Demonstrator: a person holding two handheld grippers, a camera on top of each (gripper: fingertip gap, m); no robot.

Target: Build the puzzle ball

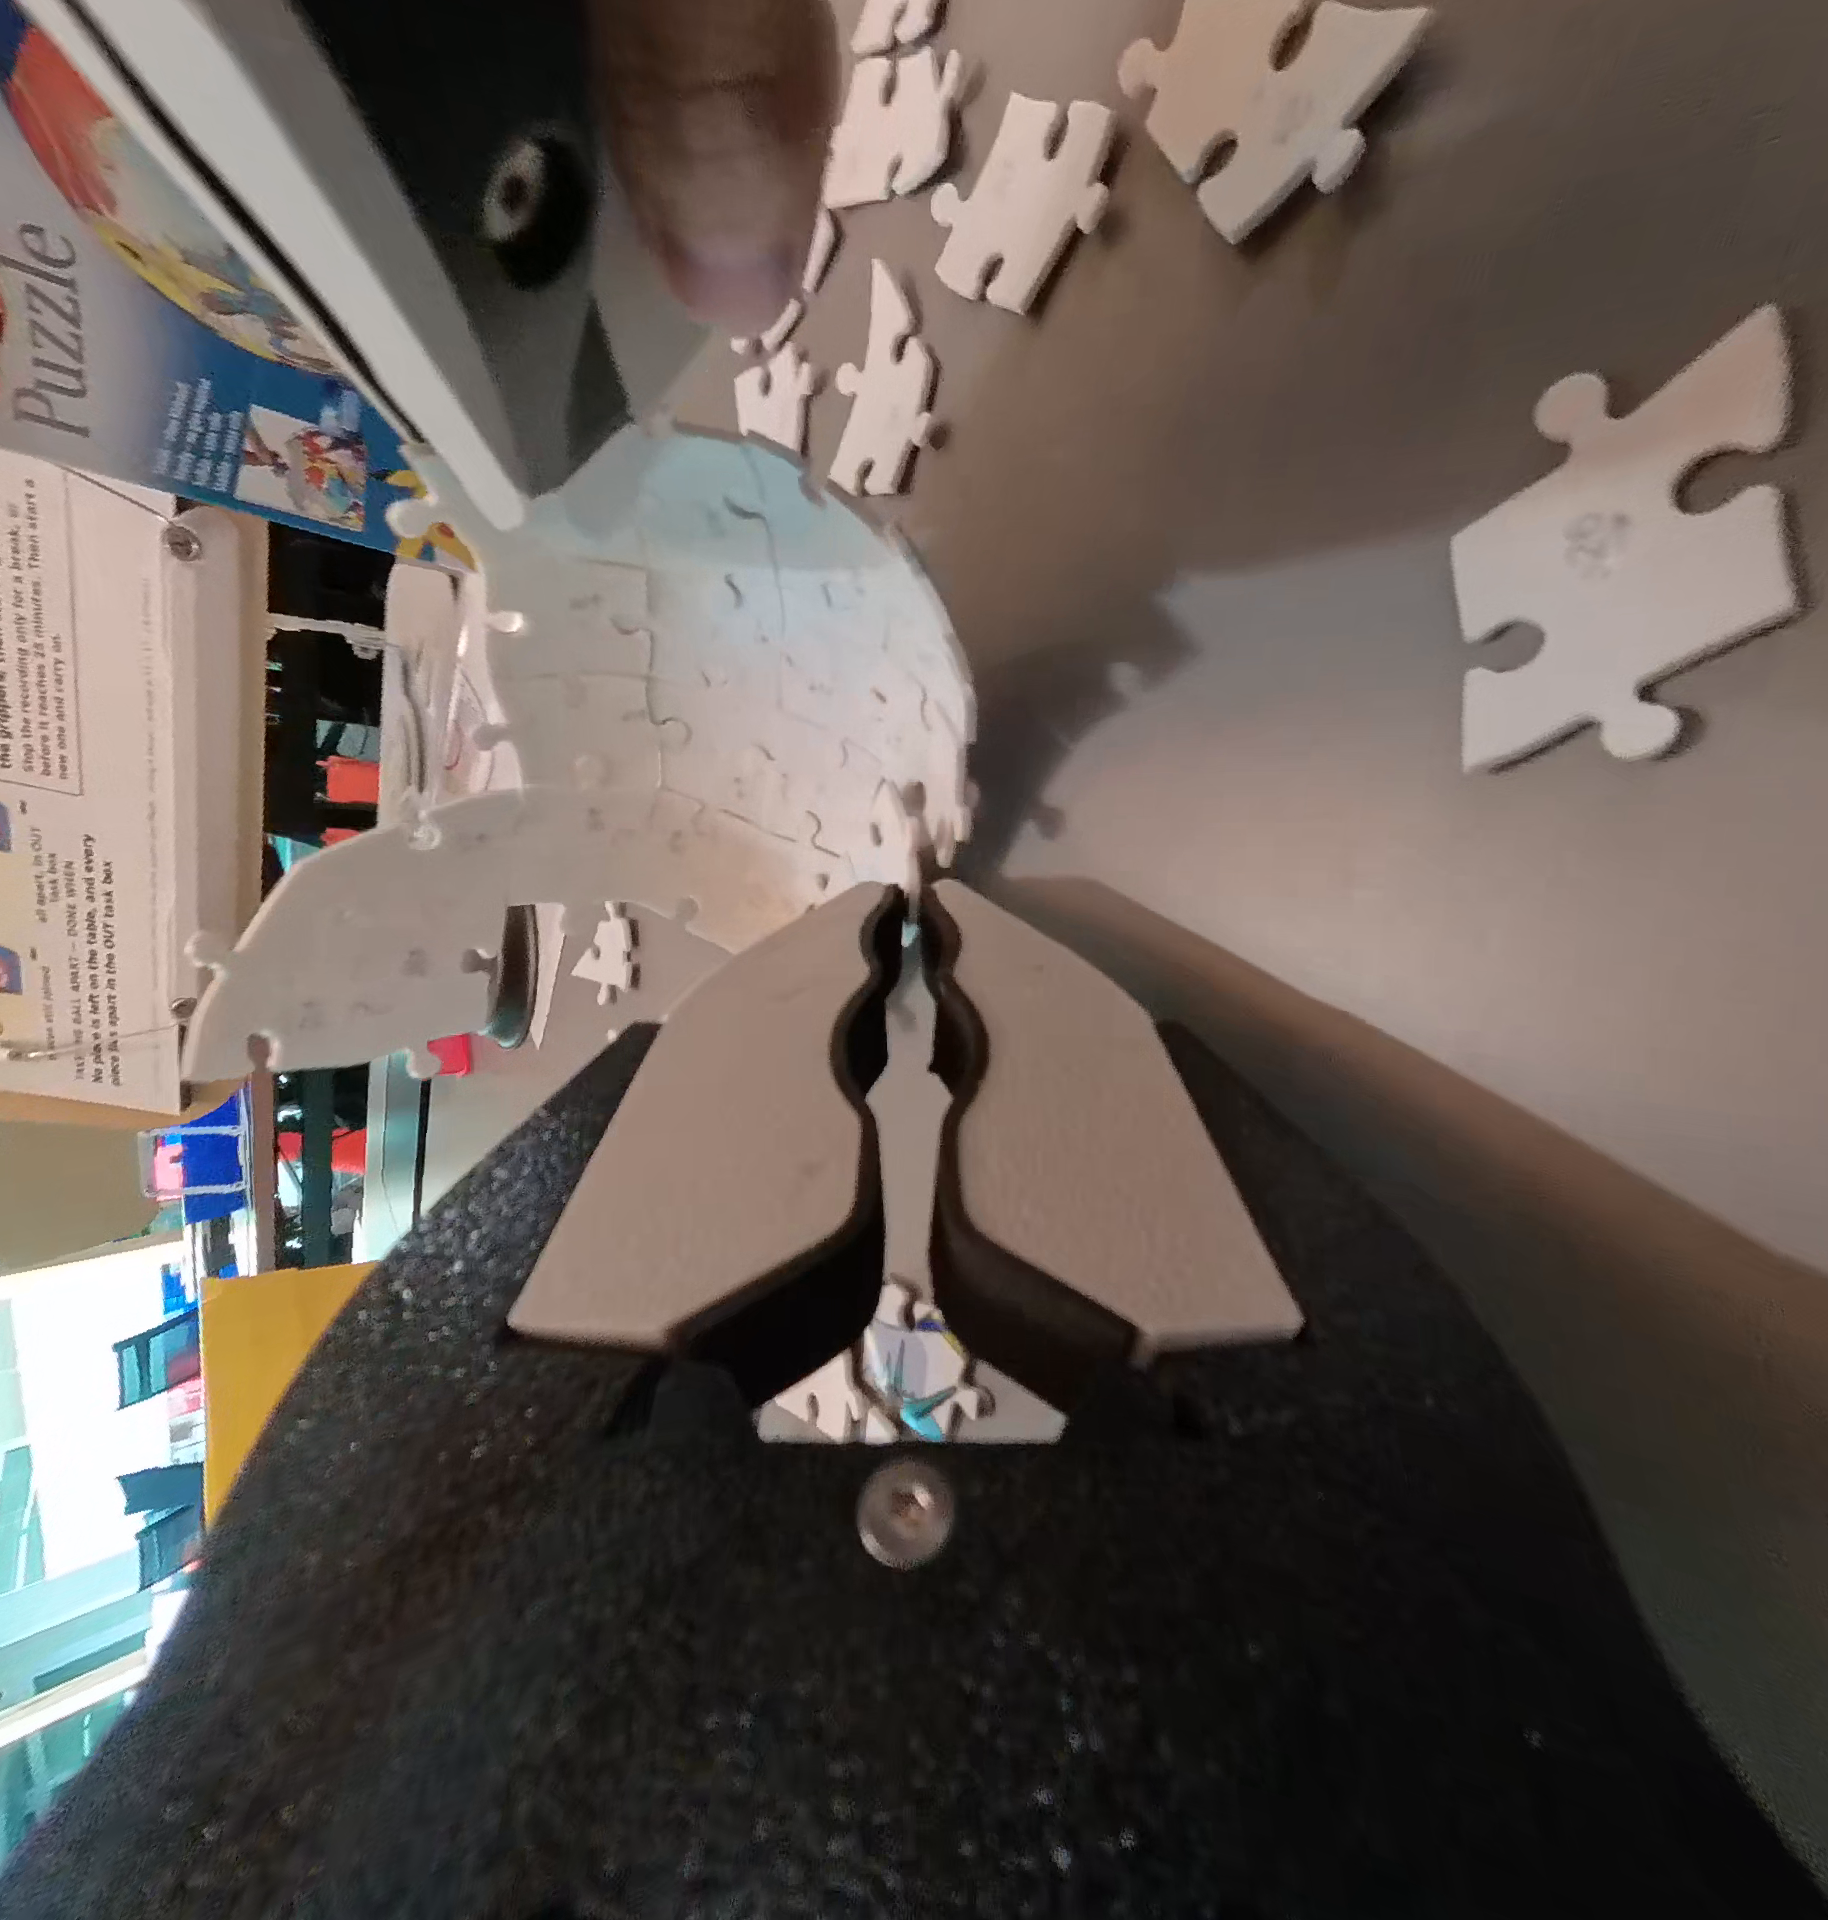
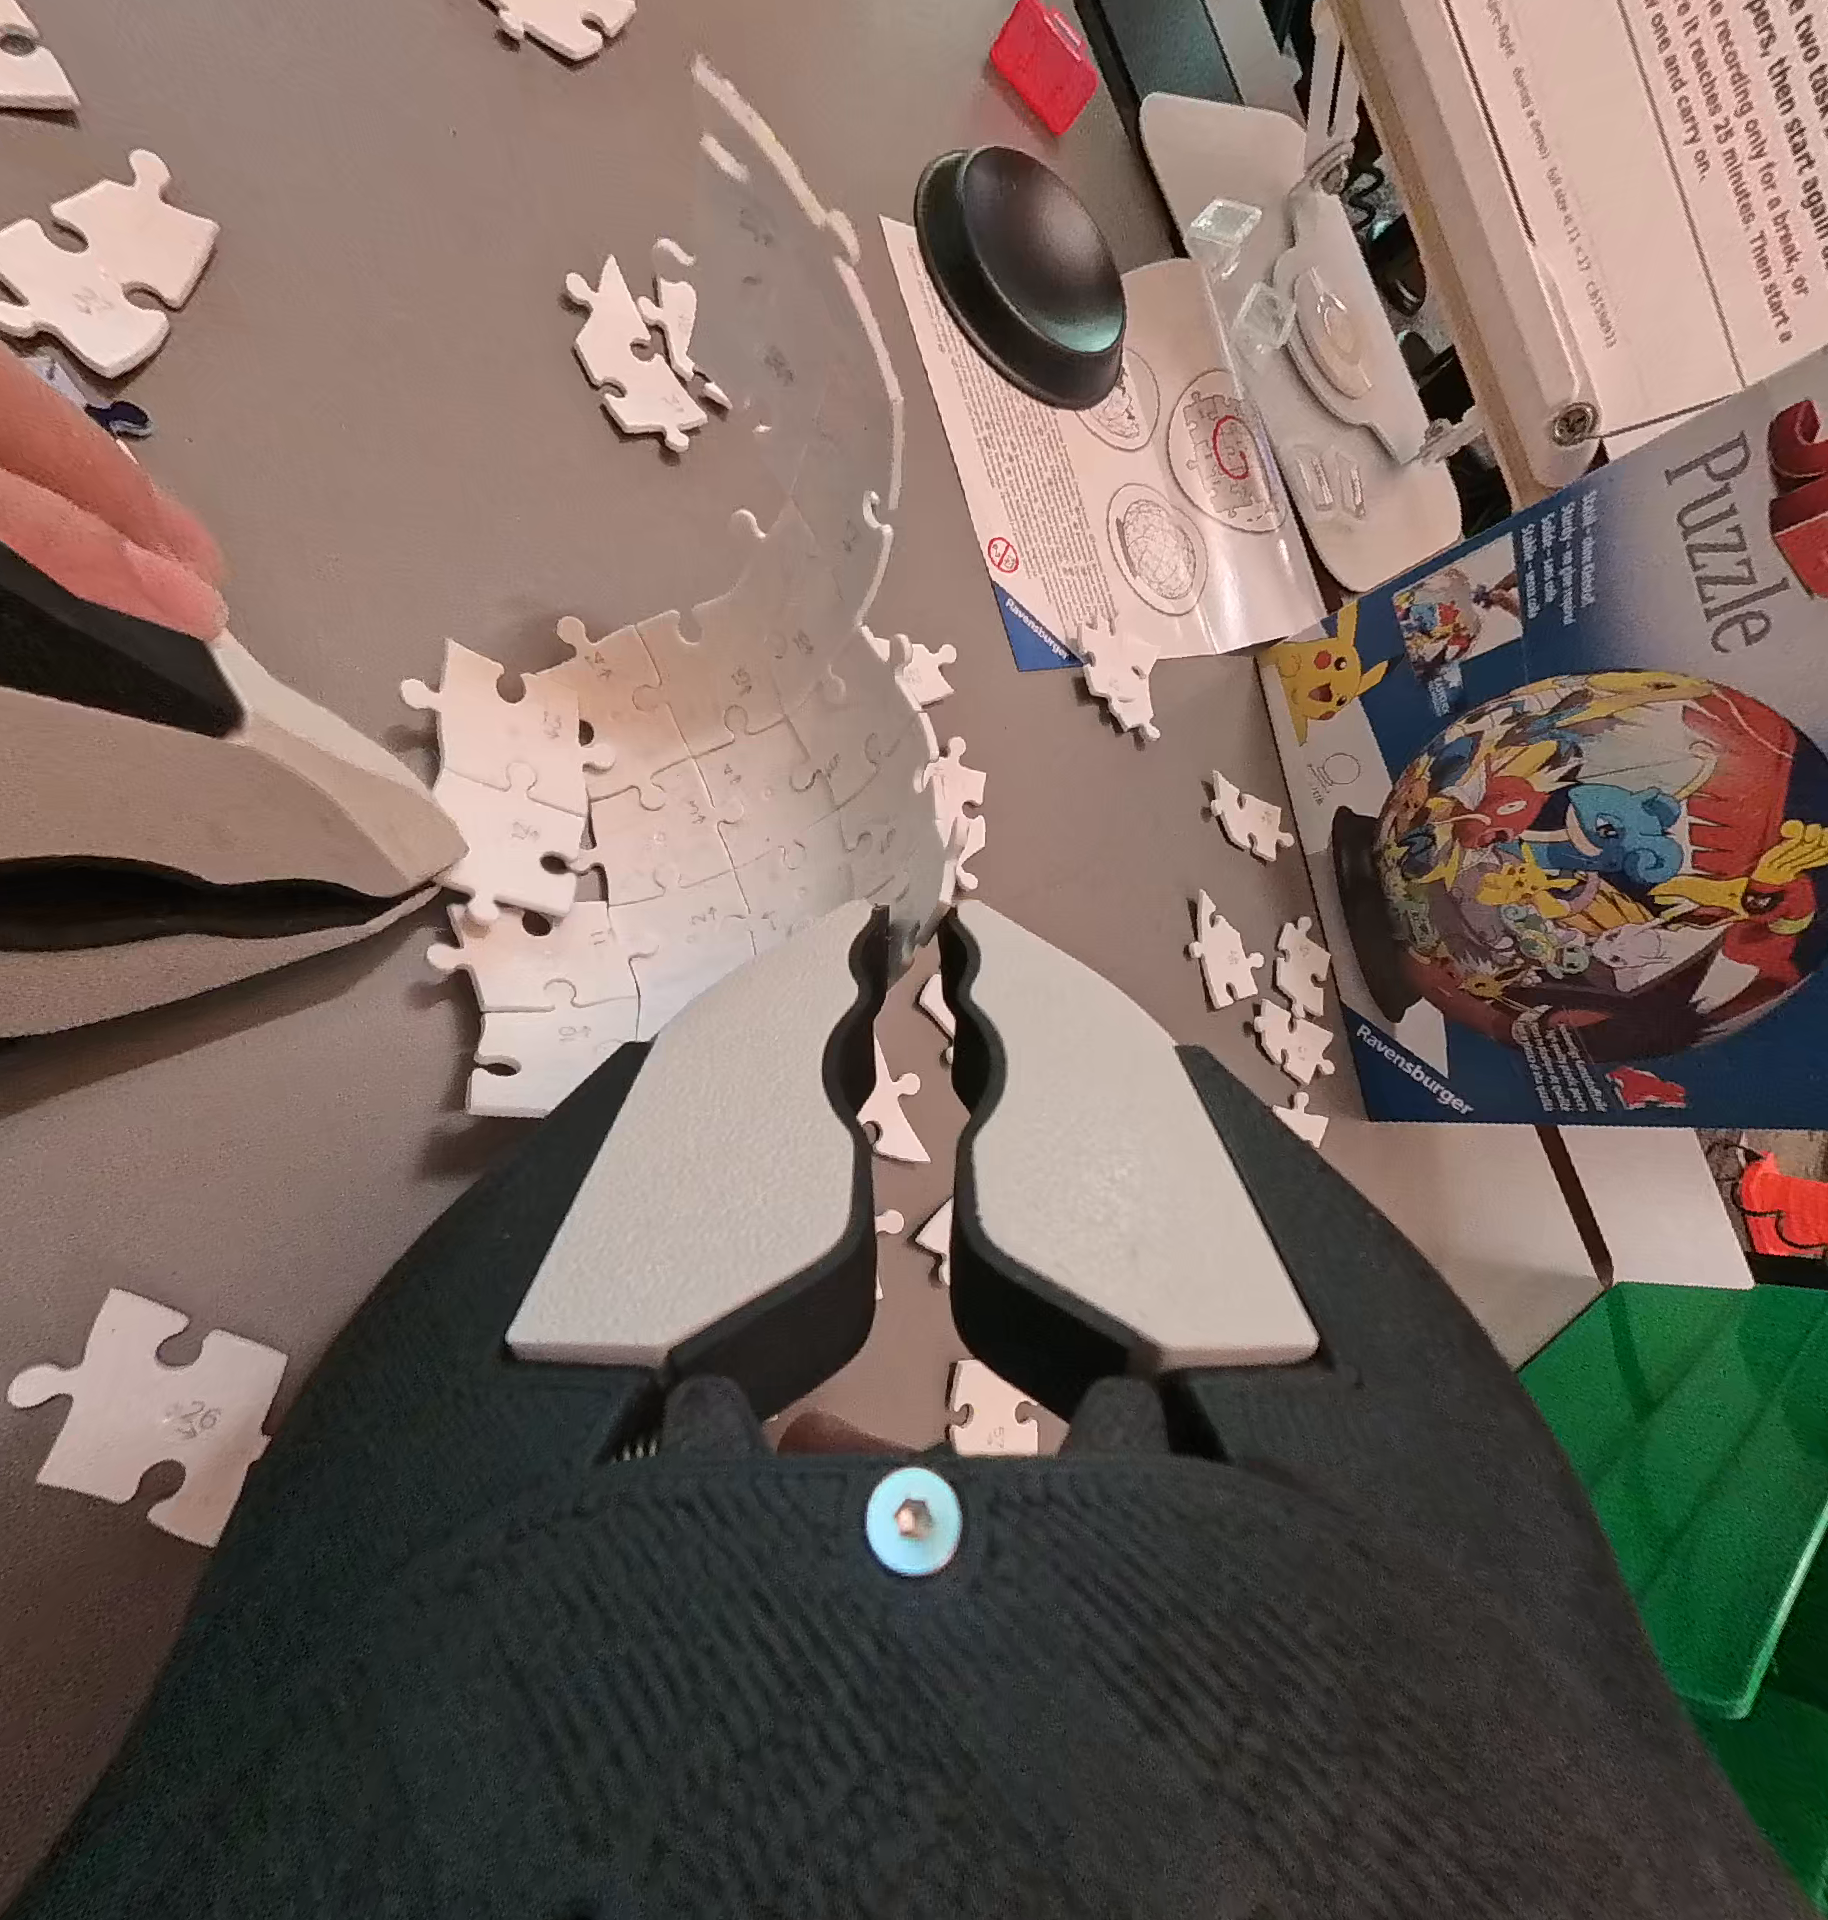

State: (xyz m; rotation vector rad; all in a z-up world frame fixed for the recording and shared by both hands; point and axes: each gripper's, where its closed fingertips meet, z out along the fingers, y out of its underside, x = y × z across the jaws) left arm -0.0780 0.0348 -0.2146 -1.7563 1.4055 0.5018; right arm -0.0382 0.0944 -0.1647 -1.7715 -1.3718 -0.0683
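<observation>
Left wrist view: left gripper [image 1: 915, 904] clamped on the rim of the half-built puzzle ball [image 1: 785, 665], white inner faces of the pieces showing, a curved strip of joined pieces [image 1: 370, 935] arching off to one side. Loose white pieces [image 1: 1616, 561] scattered on the grey tabletop [image 1: 1409, 935] beyond. Puzzle box [image 1: 110, 312] close by, partly cut off.

Right wrist view: right gripper [image 2: 915, 920] pinching the near rim of the same bowl-shaped shell [image 2: 712, 790], only a thin gap left between the tips, filled by the edge of the shell. Left gripper [image 2: 411, 862] gripping the shell's opposite edge, a hand [image 2: 68, 499] on it. Shell out on the middle of the tabletop [image 2: 370, 416], held between both tools; whether resting on the surface or lifted, cannot tell. Black round stand [image 2: 1024, 281] on the instruction leaflet [image 2: 1097, 520] toward the far edge. Picture box [image 2: 1616, 779] along the right edge, several small loose pieces [image 2: 1253, 966] just beside it. One large piece [image 2: 151, 1413] near the left edge.
</observation>
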